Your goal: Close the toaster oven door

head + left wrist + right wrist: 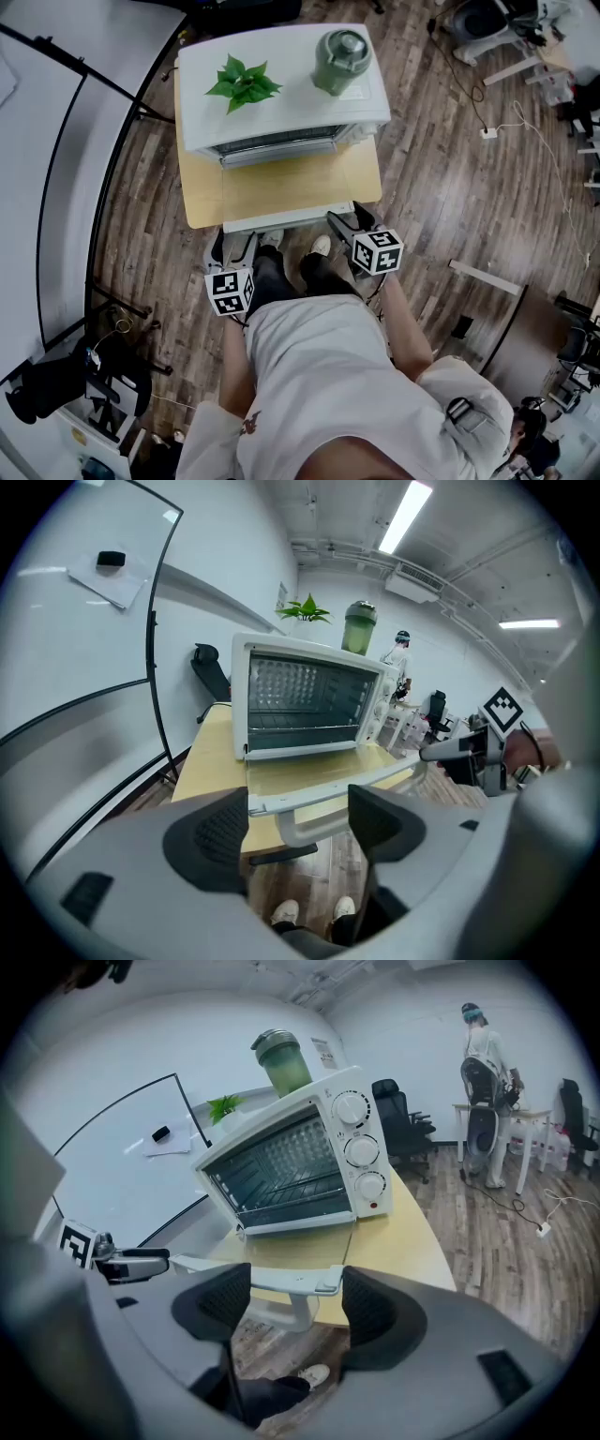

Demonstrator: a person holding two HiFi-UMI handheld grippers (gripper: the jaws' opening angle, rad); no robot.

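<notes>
A white toaster oven (pixel 281 84) stands on a small yellow table (pixel 202 187). Its glass door (pixel 286 187) hangs open, lying flat toward me. My left gripper (pixel 234 251) sits at the left end of the door's front edge and my right gripper (pixel 349 225) at the right end. In the left gripper view the jaws (pixel 298 829) stand wide, with the door handle (pixel 305 825) in the gap and no pad pressing on it. In the right gripper view the gripper (pixel 295 1305) is likewise open around the door's edge (pixel 291 1283).
A green plant (pixel 242 82) and a green lidded jar (pixel 342 58) rest on the oven's top. A curved whiteboard (pixel 56 178) stands to the left. My shoes (pixel 295 246) are under the table edge. Office chairs (pixel 403 1129) and a person (pixel 483 1054) are farther back.
</notes>
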